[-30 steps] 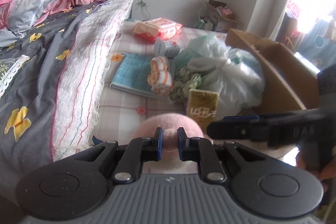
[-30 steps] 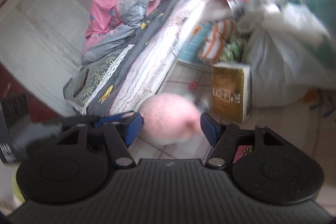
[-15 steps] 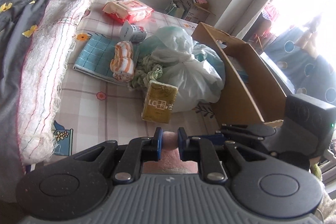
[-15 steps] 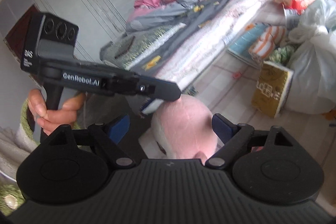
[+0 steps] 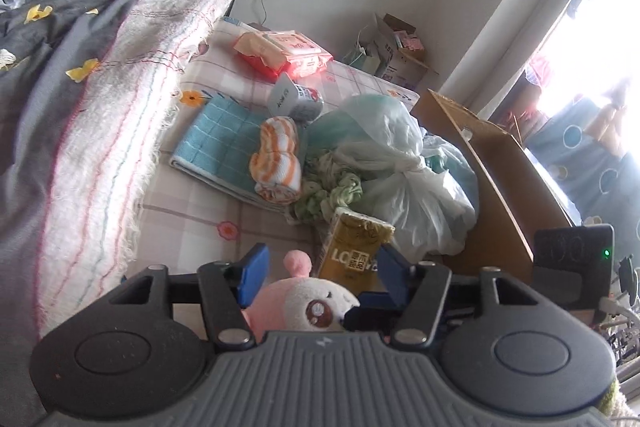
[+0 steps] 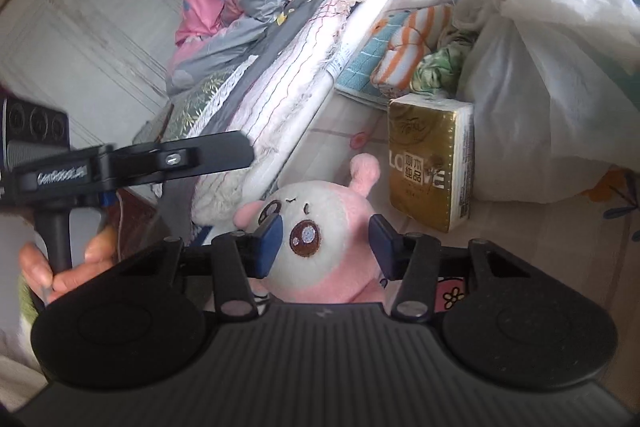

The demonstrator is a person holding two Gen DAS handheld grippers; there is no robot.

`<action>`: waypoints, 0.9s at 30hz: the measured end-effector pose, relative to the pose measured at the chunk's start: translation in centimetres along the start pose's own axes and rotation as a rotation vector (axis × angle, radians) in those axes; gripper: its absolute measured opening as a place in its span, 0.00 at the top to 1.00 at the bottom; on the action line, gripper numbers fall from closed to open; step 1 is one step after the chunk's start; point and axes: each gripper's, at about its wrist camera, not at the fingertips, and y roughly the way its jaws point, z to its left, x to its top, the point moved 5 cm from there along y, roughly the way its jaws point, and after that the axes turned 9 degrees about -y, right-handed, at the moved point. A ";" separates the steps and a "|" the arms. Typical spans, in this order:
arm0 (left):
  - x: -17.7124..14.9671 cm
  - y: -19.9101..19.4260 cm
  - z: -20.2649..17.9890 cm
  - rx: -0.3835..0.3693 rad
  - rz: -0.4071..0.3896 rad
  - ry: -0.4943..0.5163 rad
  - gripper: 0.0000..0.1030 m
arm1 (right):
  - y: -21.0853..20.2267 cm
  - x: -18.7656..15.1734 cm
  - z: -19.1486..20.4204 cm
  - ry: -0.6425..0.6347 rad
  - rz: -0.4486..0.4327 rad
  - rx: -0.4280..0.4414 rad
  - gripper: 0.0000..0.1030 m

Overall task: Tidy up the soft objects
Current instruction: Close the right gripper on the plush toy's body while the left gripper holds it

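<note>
A checked bed sheet [image 5: 192,223] cluttered with towels and bags lies beside a rumpled quilt. The pink plush toy [image 6: 320,239] has passed between hands: the left gripper [image 5: 318,269], clamped on it a second ago, is opening, pads clear; the right gripper [image 6: 326,239] is closing onto its head, pads touching at nine and three o'clock. The toy's body is hidden below the tool.

A checked pink sheet [image 5: 192,227] carries a folded teal towel [image 5: 224,143], a gold tissue pack [image 5: 356,247] and a tied plastic bag [image 5: 400,163].
</note>
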 end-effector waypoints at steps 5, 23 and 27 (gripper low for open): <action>-1.5 0.1 0.9 0.009 0.042 0.020 0.30 | 0.4 -0.2 -1.5 0.101 -0.012 0.049 0.49; -3.2 1.5 2.3 0.008 0.120 0.061 0.28 | 2.1 -1.5 -4.4 0.323 -0.018 0.152 0.40; -4.0 2.2 1.5 0.036 0.135 0.120 0.27 | 2.4 -1.6 -4.2 0.333 -0.009 0.166 0.40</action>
